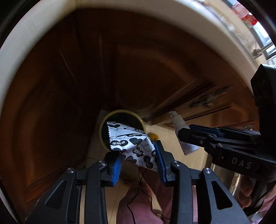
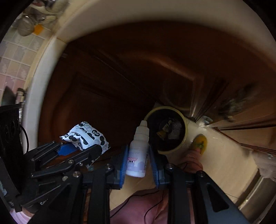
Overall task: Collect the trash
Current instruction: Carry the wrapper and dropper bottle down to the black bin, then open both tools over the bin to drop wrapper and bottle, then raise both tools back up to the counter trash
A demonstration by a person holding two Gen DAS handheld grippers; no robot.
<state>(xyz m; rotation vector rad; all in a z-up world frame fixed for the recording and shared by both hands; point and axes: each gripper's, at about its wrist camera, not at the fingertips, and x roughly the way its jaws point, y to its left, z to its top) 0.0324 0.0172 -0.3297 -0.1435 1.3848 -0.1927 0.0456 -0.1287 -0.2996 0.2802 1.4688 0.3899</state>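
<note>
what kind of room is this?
Likely a home kitchen: a pale countertop edge over dark wooden cabinet doors, tiled wall with utensils, and a small trash bin on the floor.

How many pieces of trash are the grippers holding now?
2. The black-and-white wrapper is in the left gripper; the small white bottle is in the right gripper. Both hang above the bin.

A home kitchen: tiled wall [image 2: 15, 56], cream countertop edge [image 2: 131, 15] over dark wooden cabinet doors [image 1: 57, 89].
</note>
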